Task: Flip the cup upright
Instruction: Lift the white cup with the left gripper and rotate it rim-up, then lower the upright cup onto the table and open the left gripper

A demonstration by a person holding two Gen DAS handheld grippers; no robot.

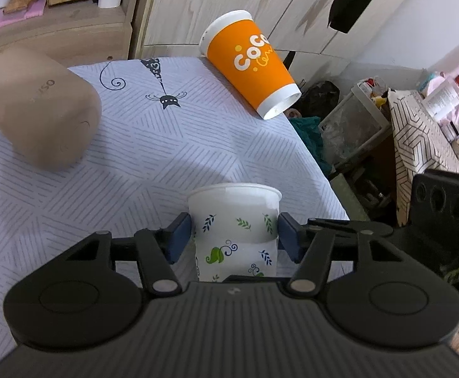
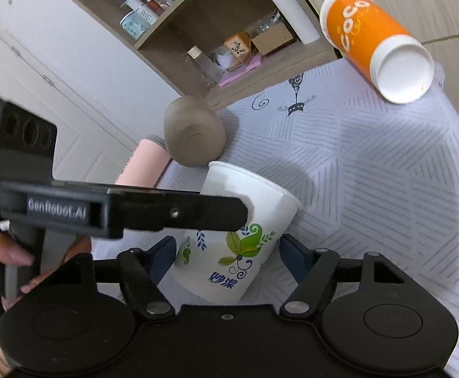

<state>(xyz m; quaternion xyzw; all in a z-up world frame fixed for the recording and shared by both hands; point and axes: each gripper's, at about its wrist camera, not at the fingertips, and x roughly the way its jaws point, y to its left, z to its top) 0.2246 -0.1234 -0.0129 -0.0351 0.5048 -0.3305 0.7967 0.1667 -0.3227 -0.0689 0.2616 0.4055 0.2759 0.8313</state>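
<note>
1. The left gripper (image 1: 233, 236) pinches the white cup (image 1: 234, 214) at mid-height, one blue pad on each side. The wall is creased by the right pad, so I judge the squeeze already firm enough; more would crush the paper.
2. The white cup sits at the near edge of the table, mouth up. In the left wrist view it looks straight; in the right wrist view it leans. Its base is hidden, so I cannot tell whether it rests on the tablecloth (image 1: 166, 157).
3. The right gripper (image 2: 229, 252) is spread wide, its fingers on either side of the cup. I see no clear contact. It is best left wide and out of the way, ready to steady the cup if it tips.
4. The step in hand looks like setting the cup down. Level the base first, lower it flat onto the cloth, then ease the pads apart evenly so neither drags the cup over.
5. The table edge is close on the right; place the cup a little inward.
6. Farther off, a beige cup (image 1: 40, 107) lies on its side at the left.
7. Farthest, an orange cup (image 1: 250, 63) lies on its side at the far right edge, well apart.
</note>
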